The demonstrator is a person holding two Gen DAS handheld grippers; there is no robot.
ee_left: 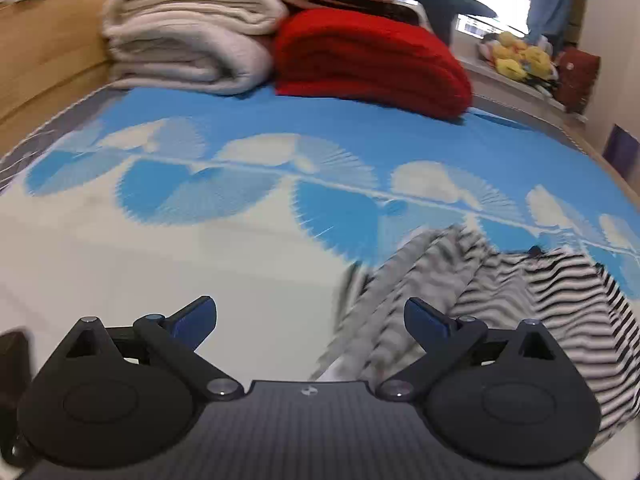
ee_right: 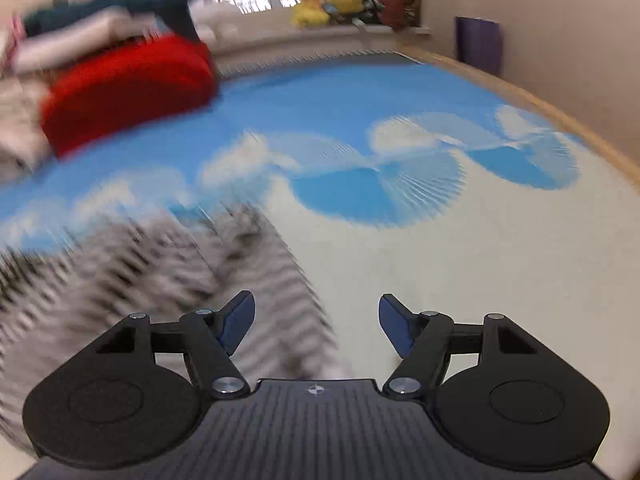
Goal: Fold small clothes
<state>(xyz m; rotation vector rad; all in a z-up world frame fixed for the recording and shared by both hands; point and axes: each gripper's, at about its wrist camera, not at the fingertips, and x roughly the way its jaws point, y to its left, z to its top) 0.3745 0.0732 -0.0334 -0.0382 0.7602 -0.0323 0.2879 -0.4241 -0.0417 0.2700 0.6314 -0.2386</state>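
Note:
A small black-and-white striped garment lies crumpled on the blue-and-white patterned bed sheet. In the left wrist view it is to the right of my left gripper, which is open and empty, its right finger over the garment's edge. In the right wrist view the garment is blurred and lies left of and under my right gripper, which is open and empty above the sheet.
A folded red blanket and cream folded blankets are stacked at the far end of the bed. A wooden bed frame runs along the left. Yellow plush toys sit on the window sill. The bed's right edge meets the wall.

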